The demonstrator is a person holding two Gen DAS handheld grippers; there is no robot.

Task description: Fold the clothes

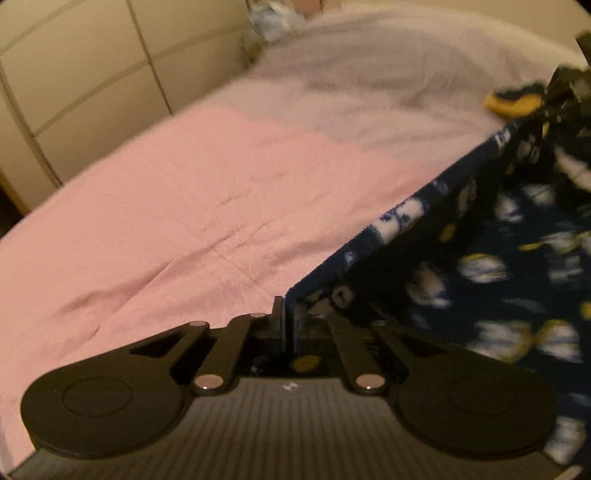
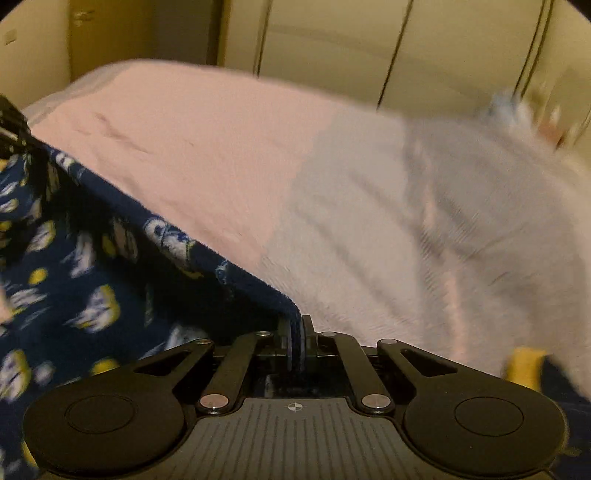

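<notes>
We start at the jaws of our left gripper, which are pressed together on a corner of the navy patterned garment; only a thin strip of blue fabric shows between them. Our right gripper has its jaws pinched just as tightly on another corner of the same garment, with a fold of blue cloth squeezed between the pads. From each grip the hem of the garment runs taut and straight toward the other gripper, which shows as a dark shape at the far end of that edge in each wrist view, so the cloth is stretched between our two hands. The garment is dark blue with white and yellow printed figures, and it hangs just above the bed, whose cover is pink near the garment and pale grey-white farther along. A yellow and dark piece lies on the bed at the garment's far corner, possibly part of the same garment, though blur makes it hard to tell. Beyond the bed stand cream cupboard doors, and a blurred blue and white bundle sits at the bed's far end.
</notes>
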